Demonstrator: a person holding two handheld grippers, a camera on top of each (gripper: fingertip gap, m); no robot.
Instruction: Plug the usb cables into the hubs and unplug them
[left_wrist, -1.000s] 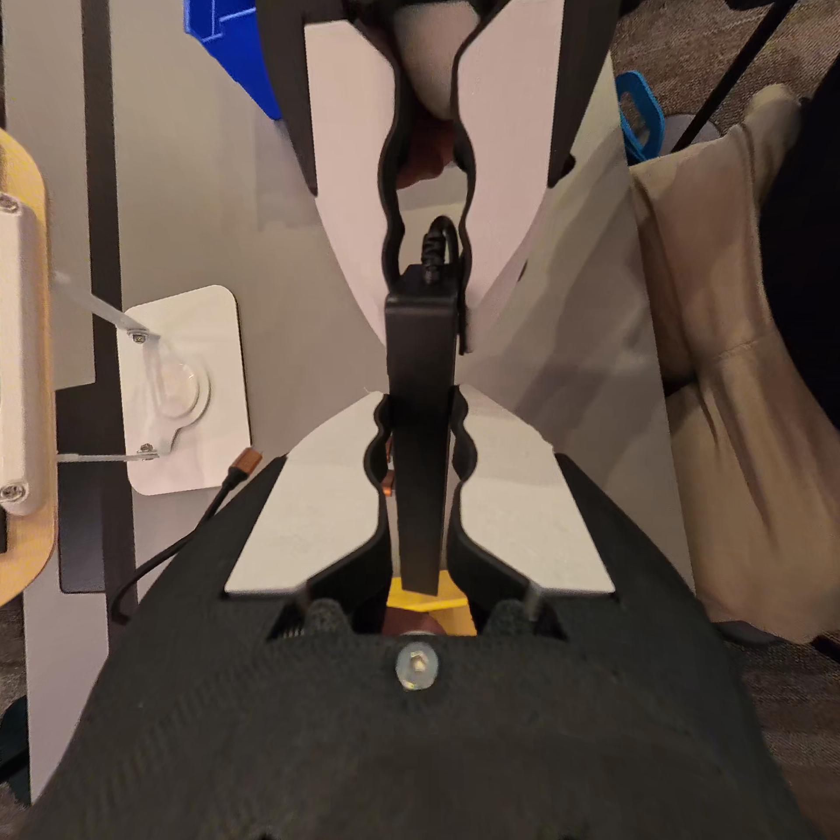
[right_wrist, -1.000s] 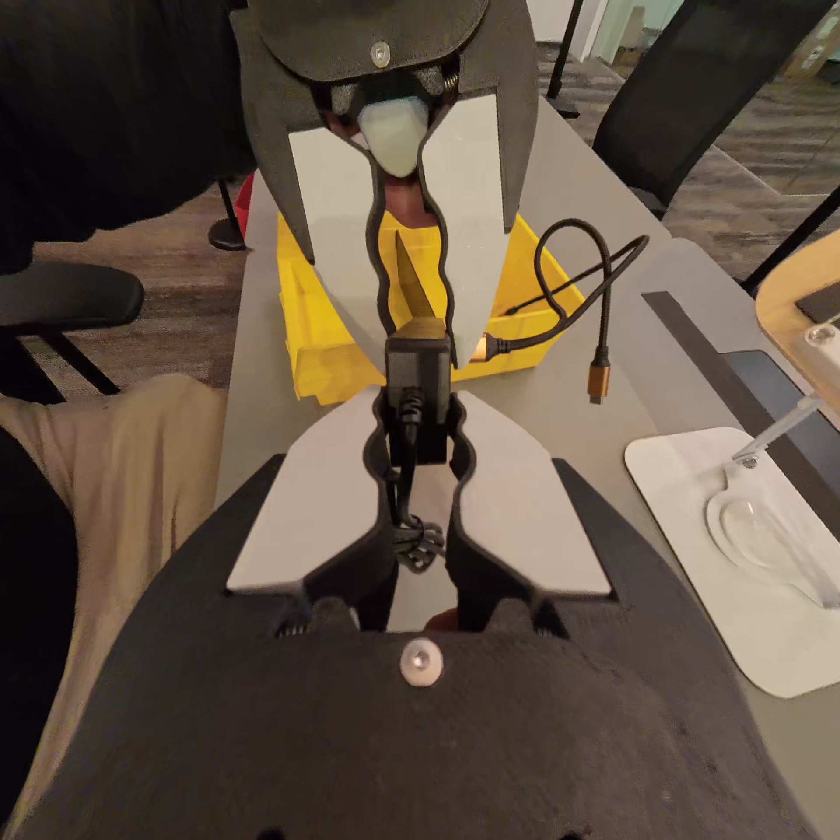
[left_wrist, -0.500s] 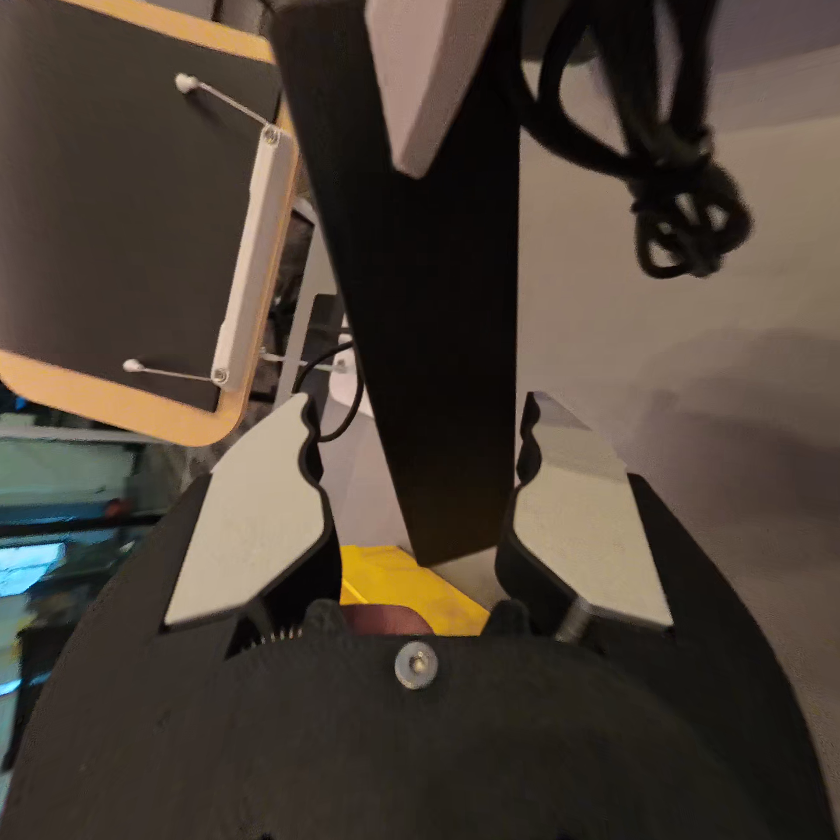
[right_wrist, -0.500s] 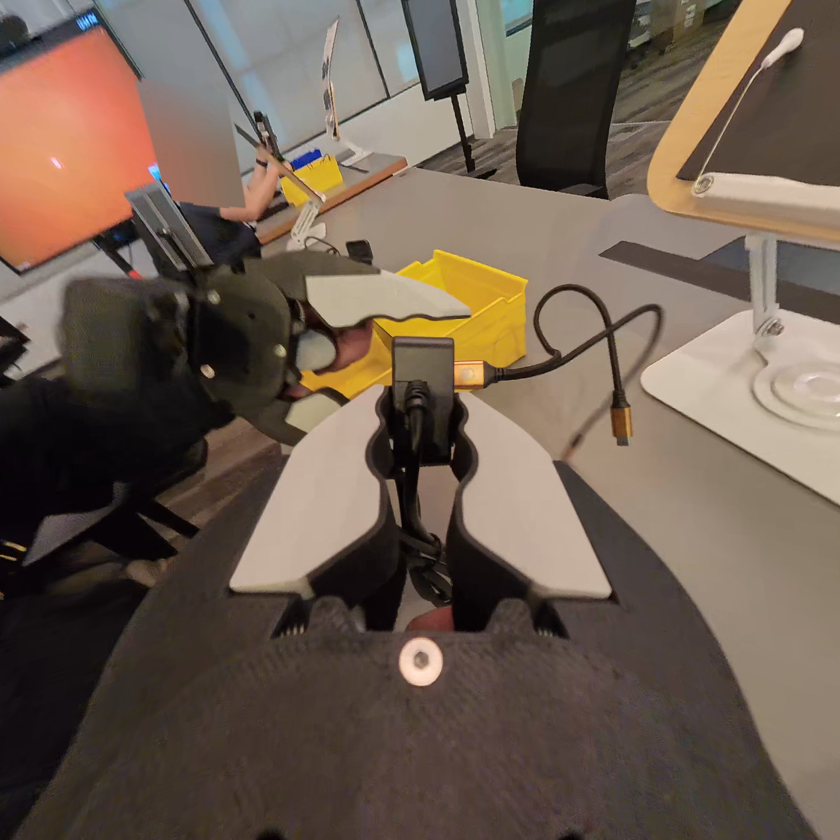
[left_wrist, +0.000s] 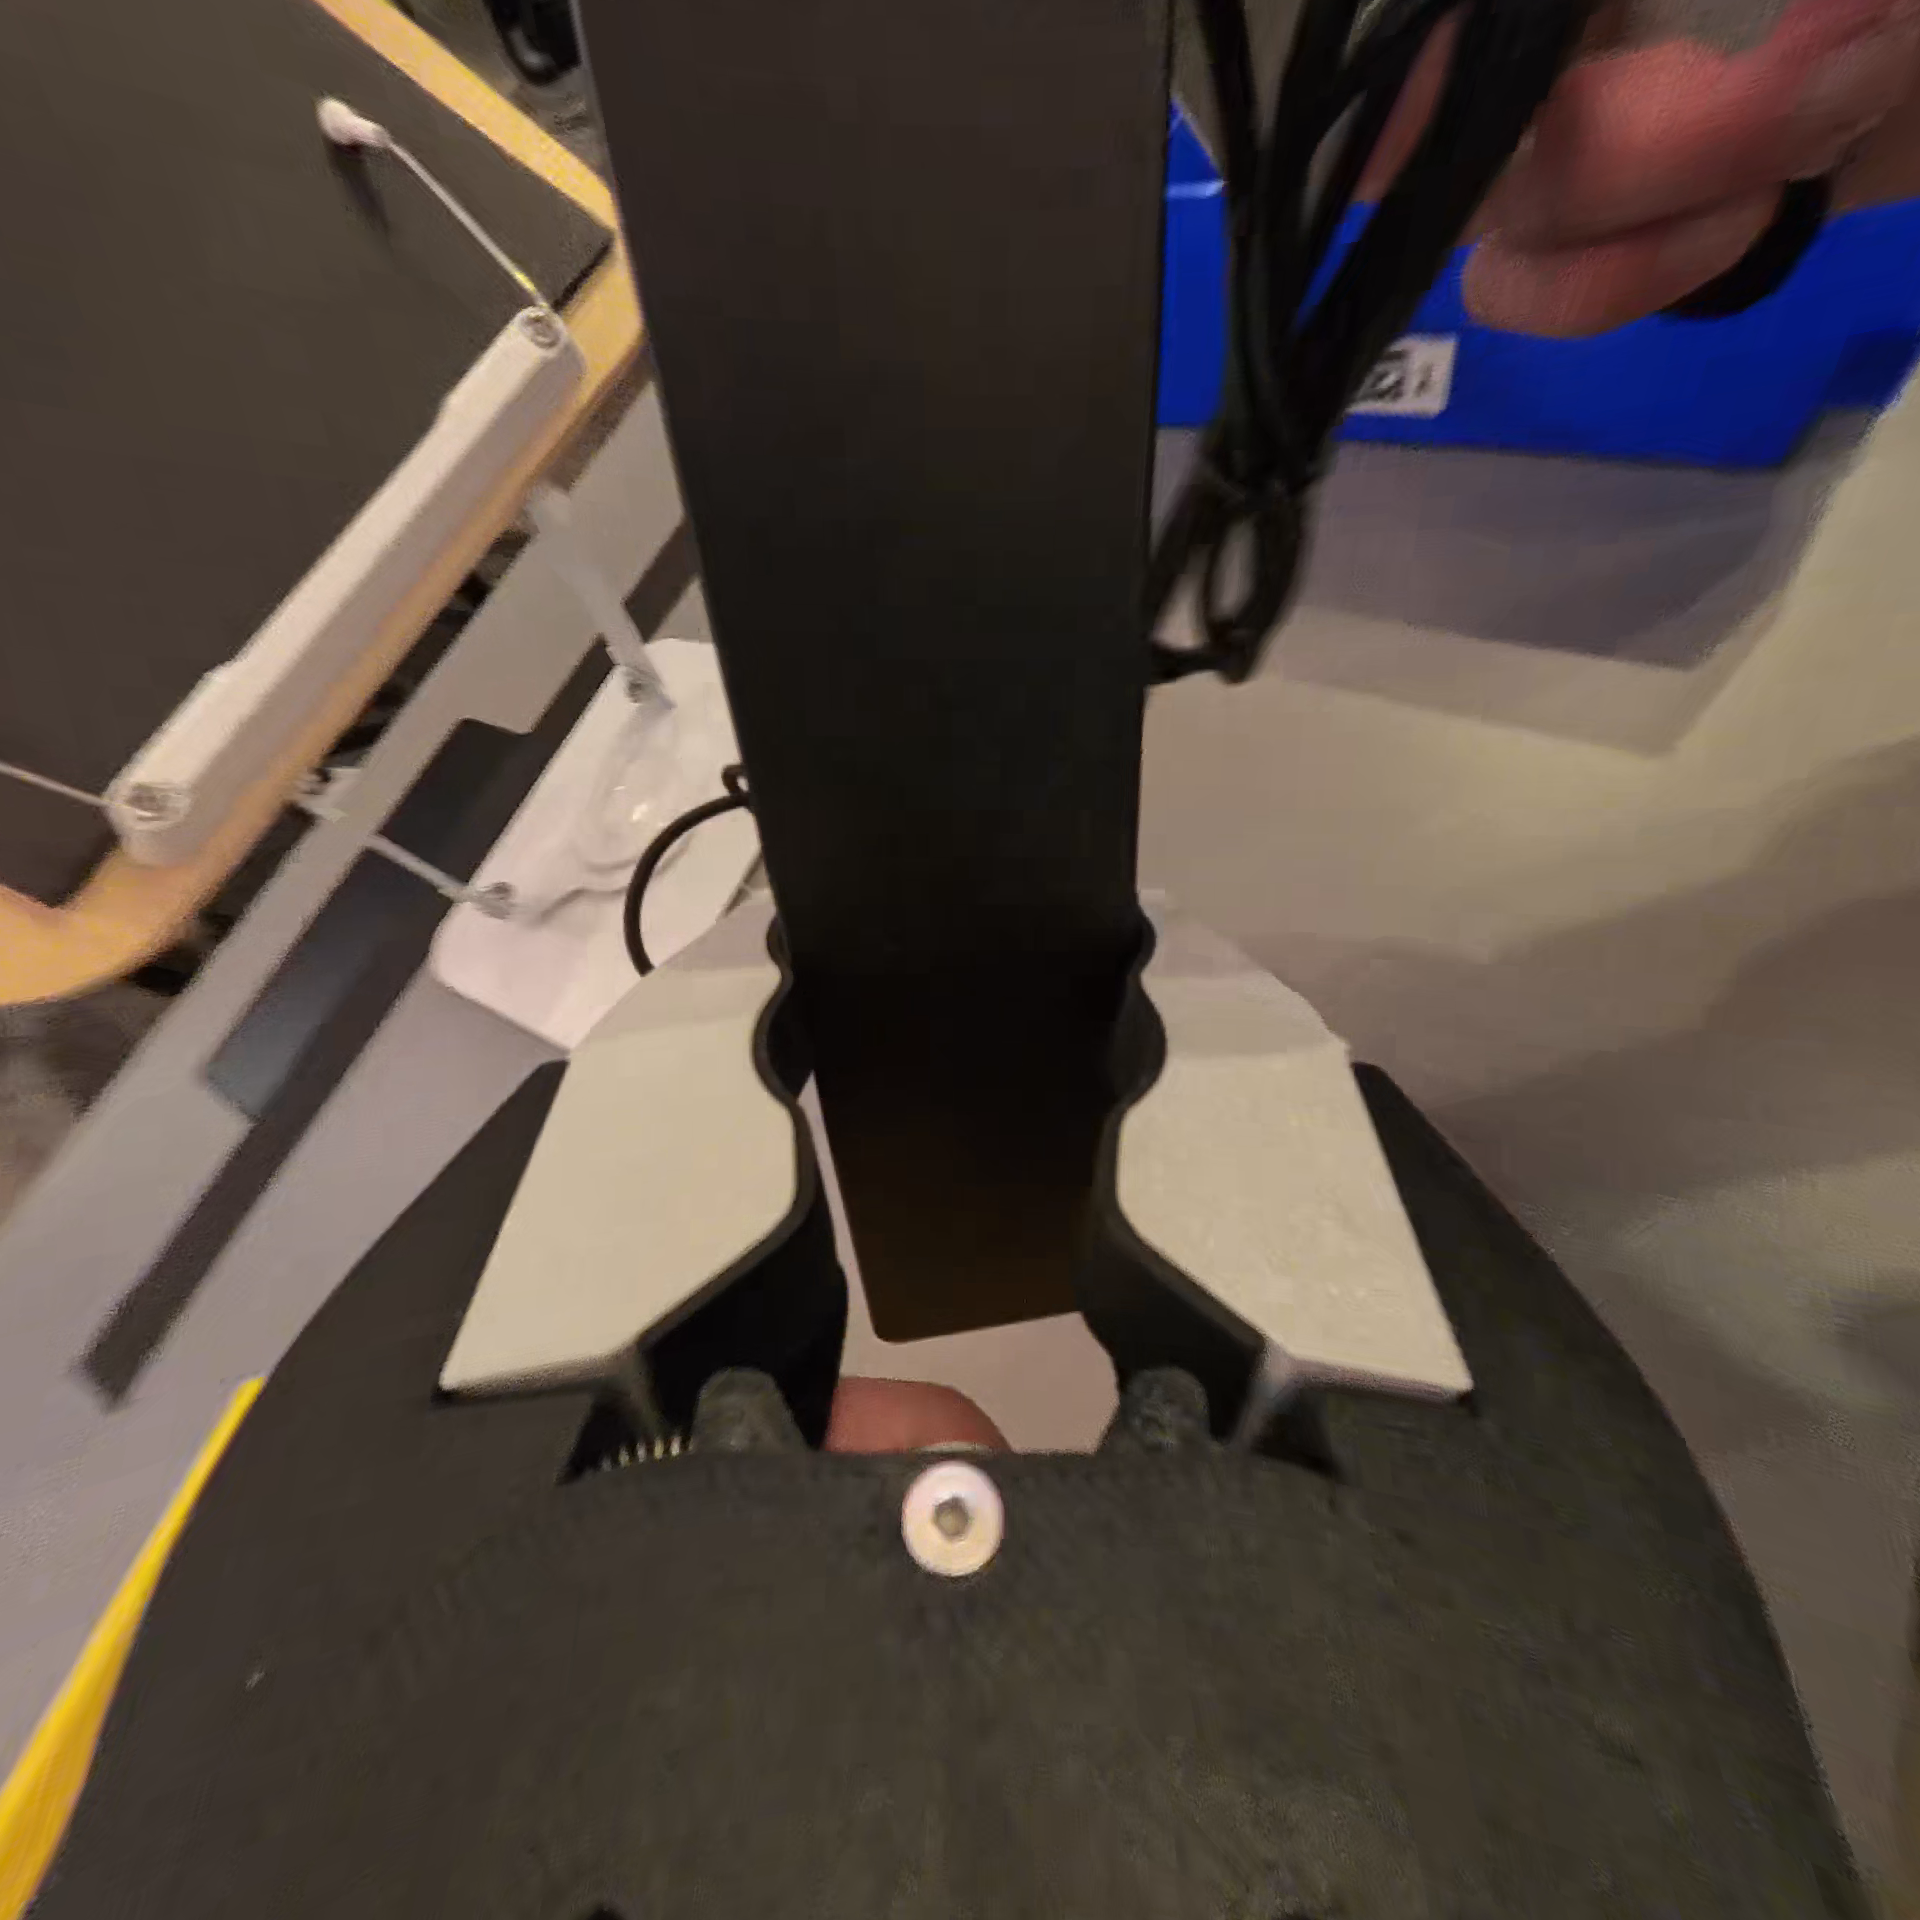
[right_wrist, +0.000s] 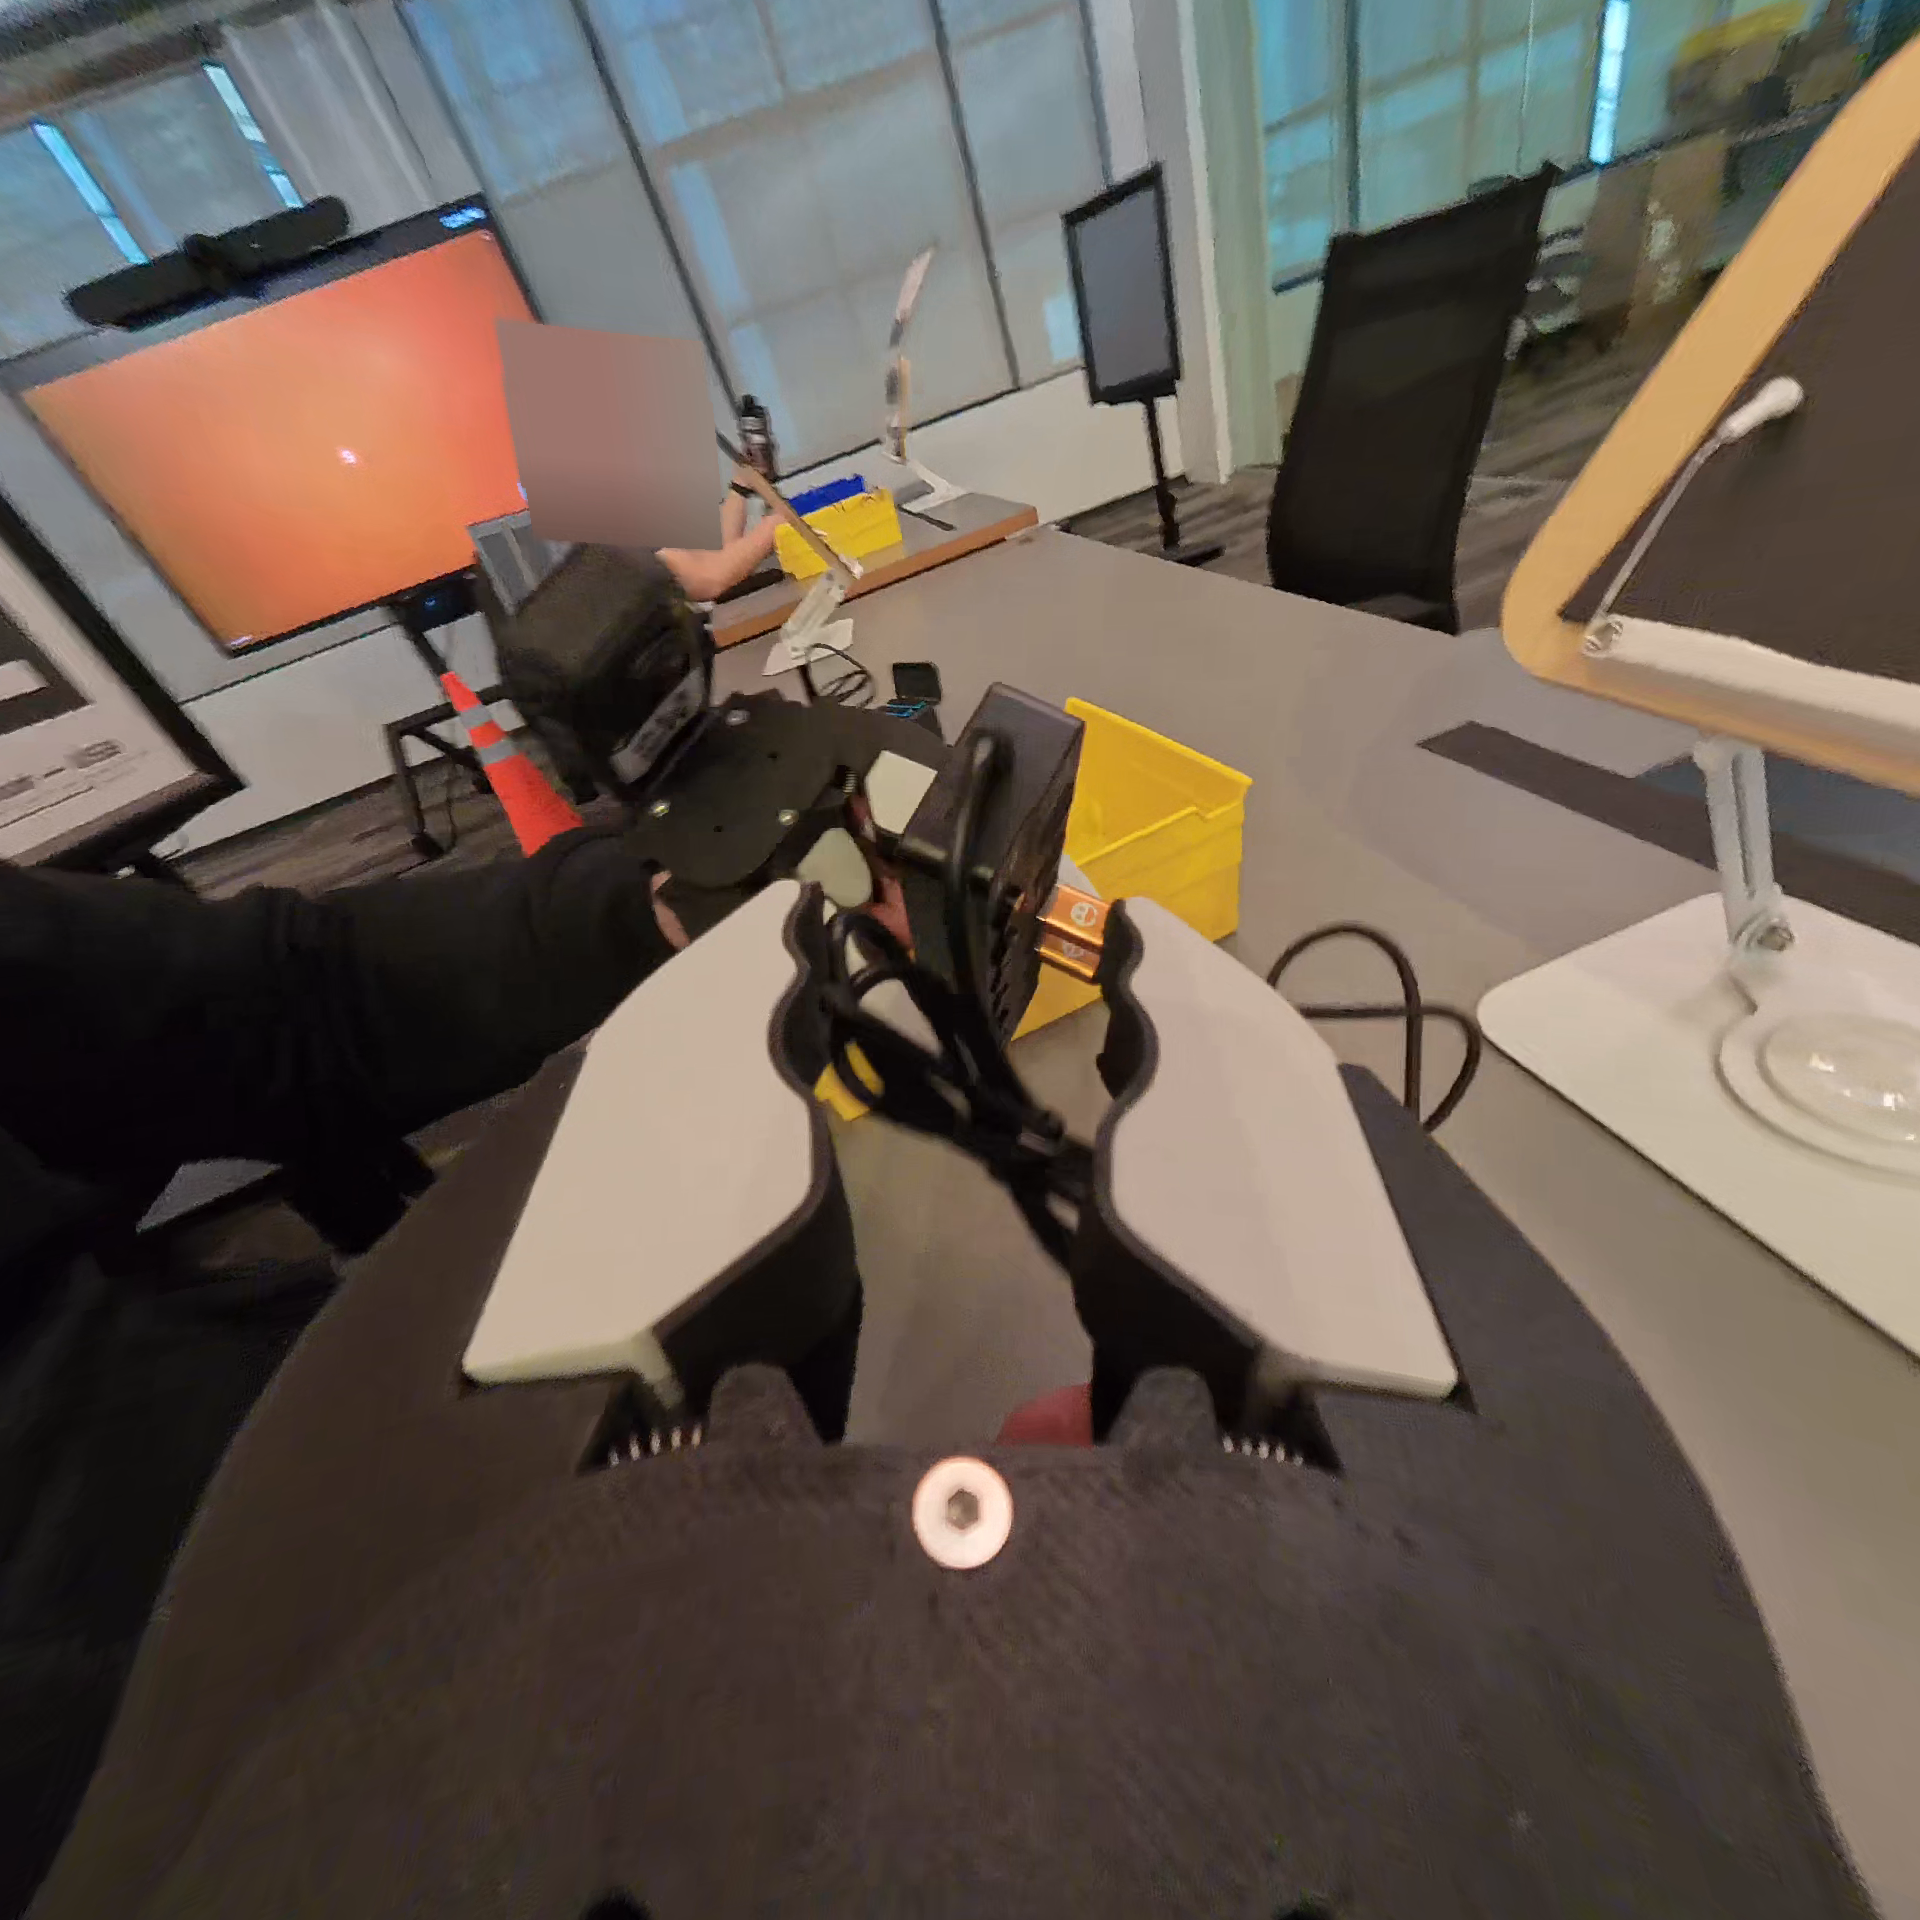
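Left wrist view: the left gripper (left_wrist: 958, 956) pinches the black hub (left_wrist: 914, 582), which is a long flat bar. The bar stands between the two white fingers (left_wrist: 665, 1143) and both of them touch its edges. The hub reaches up past the top of the picture. To its right a bundle of black cord (left_wrist: 1288, 343) hangs down, and a blurred hand (left_wrist: 1683, 177) is at the upper right, close to the cord. Behind there is a blue bin (left_wrist: 1621, 343) on the grey table (left_wrist: 1507, 935). At the left stands a tilted board (left_wrist: 208, 447) with a wooden rim, and below it a white base (left_wrist: 582, 935) lies on the table.

Right wrist view: the right gripper (right_wrist: 961, 935) is spread, and its fingers (right_wrist: 1226, 1153) do not press the hub (right_wrist: 997, 842). The hub is between the fingertips, tilted, with an orange plug (right_wrist: 1075, 925) in its right side. The plug is just beside the right fingertip; I cannot tell if they touch. The hub's own cord (right_wrist: 977, 1070) hangs down between the fingers. The left gripper (right_wrist: 821, 831) holds the far end of the hub. Behind it stands a yellow bin (right_wrist: 1164, 821), and a black cable (right_wrist: 1382, 1008) lies looped on the table (right_wrist: 1195, 644).
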